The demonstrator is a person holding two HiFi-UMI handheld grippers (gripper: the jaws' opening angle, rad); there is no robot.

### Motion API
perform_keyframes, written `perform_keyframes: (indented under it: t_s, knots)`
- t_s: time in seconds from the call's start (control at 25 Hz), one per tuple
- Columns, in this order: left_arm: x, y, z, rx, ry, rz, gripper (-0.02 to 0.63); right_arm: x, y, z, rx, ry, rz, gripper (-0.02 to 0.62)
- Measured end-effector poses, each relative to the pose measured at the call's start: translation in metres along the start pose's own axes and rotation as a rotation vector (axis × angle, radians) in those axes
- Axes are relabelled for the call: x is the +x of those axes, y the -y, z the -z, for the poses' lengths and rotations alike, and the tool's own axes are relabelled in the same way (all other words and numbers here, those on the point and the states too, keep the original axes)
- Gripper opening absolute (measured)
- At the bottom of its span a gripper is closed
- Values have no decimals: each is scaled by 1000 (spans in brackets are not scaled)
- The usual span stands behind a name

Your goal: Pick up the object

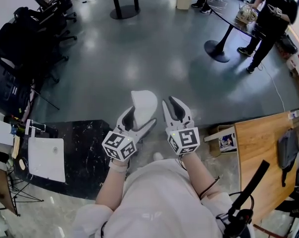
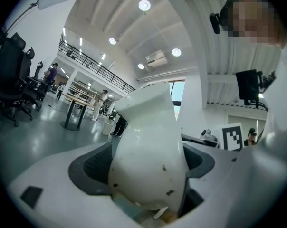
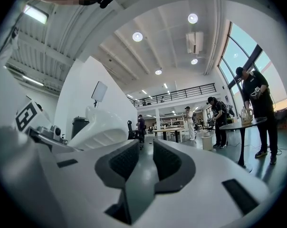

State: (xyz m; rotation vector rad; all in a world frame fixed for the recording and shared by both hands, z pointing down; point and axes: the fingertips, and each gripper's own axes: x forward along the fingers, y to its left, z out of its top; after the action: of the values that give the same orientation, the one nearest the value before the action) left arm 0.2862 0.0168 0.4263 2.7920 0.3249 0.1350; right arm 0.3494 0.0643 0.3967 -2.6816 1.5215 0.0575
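Note:
A smooth white object (image 1: 143, 104) with a few dark specks is held in the air in front of me, above the grey floor. My left gripper (image 1: 139, 119) is shut on it. In the left gripper view the object (image 2: 148, 146) fills the space between both dark pads (image 2: 93, 167) and hides the fingertips. My right gripper (image 1: 172, 104) is just to the right of it, apart from it, shut with nothing between its fingers. In the right gripper view the object (image 3: 98, 125) shows to the left of the right gripper (image 3: 144, 151).
A black marble table (image 1: 85, 148) with a white sheet (image 1: 46, 158) stands at lower left. A wooden desk (image 1: 261, 148) is at the right. Office chairs (image 1: 35, 29) line the left side. A person in black (image 1: 271, 19) stands by a round table (image 1: 228, 14).

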Motion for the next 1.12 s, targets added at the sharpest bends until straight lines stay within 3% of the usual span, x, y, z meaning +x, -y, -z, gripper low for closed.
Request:
perform_keyframes:
  t_s: [0.48, 0.72, 1.12]
  knots:
    - [16, 0, -4, -59, 22, 29, 434, 2, 15, 5, 45, 5, 7, 80]
    - [16, -1, -8, -144, 66, 59, 434, 3, 17, 6, 51, 5, 5, 80]
    - [11, -6, -9, -153, 71, 40, 434, 7, 13, 7, 58, -4, -6, 80]
